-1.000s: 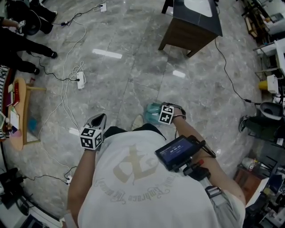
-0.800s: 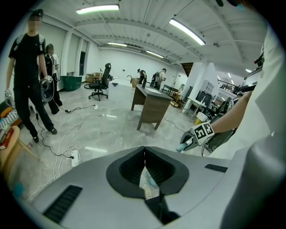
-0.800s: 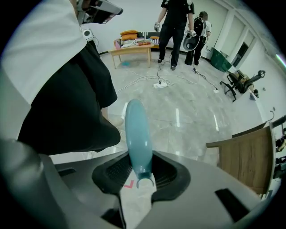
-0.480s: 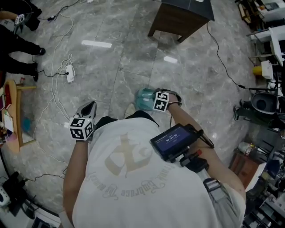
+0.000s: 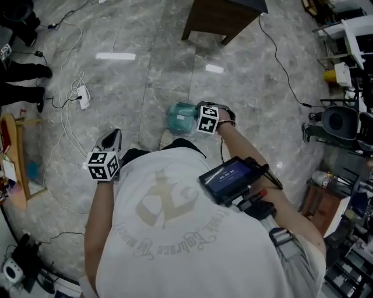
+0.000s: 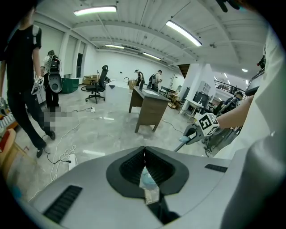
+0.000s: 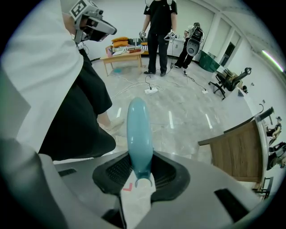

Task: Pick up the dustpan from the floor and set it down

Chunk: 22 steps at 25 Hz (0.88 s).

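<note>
My right claw (image 7: 136, 161) pinches the handle of the light blue plastic dustpan (image 7: 136, 120). I should lift slowly so it doesn't slip. My left claw (image 6: 144, 154) is pressed together.

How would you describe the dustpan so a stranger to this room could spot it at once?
Start at the brown desk on the grey marble floor, then come towards the person. The dustpan hangs by its handle in the right gripper's jaws, pale teal where the shoe beside it is white.

bright ceiling strip lights (image 6: 94, 10) glare off the floor (image 5: 163, 75), fisheye corners dark
</note>
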Available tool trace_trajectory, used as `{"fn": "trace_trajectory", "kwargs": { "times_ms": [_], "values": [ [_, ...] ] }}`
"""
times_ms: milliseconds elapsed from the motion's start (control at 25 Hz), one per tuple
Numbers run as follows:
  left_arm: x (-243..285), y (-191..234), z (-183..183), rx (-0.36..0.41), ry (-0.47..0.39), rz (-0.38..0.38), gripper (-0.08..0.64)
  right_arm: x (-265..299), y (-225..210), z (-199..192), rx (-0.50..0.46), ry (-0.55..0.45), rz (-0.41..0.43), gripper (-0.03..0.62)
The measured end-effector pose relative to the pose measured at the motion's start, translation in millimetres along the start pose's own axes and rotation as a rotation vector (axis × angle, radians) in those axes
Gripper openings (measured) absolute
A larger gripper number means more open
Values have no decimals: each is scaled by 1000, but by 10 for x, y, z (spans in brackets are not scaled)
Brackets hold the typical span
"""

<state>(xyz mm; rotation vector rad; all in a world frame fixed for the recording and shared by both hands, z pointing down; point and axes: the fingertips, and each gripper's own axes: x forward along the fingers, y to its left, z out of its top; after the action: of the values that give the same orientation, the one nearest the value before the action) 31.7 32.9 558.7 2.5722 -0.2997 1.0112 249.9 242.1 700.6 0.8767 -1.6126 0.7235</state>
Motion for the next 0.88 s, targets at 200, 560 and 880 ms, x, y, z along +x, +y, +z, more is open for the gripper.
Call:
{"fn": "trace_trajectory", "kwargs": {
  "times_ms": [200, 560, 880],
  "values": [
    [-60, 110, 15, 3, -22, -6, 12, -186, -76, 224, 11, -22, -26, 127],
    [-304, 405, -55, -7, -52, -5, 12, -488, -88, 790, 7, -51, -56, 127],
    [-472, 693, -87, -13, -66, -16, 12, -876, -162, 1413, -5, -106, -83, 127]
  ]
}}
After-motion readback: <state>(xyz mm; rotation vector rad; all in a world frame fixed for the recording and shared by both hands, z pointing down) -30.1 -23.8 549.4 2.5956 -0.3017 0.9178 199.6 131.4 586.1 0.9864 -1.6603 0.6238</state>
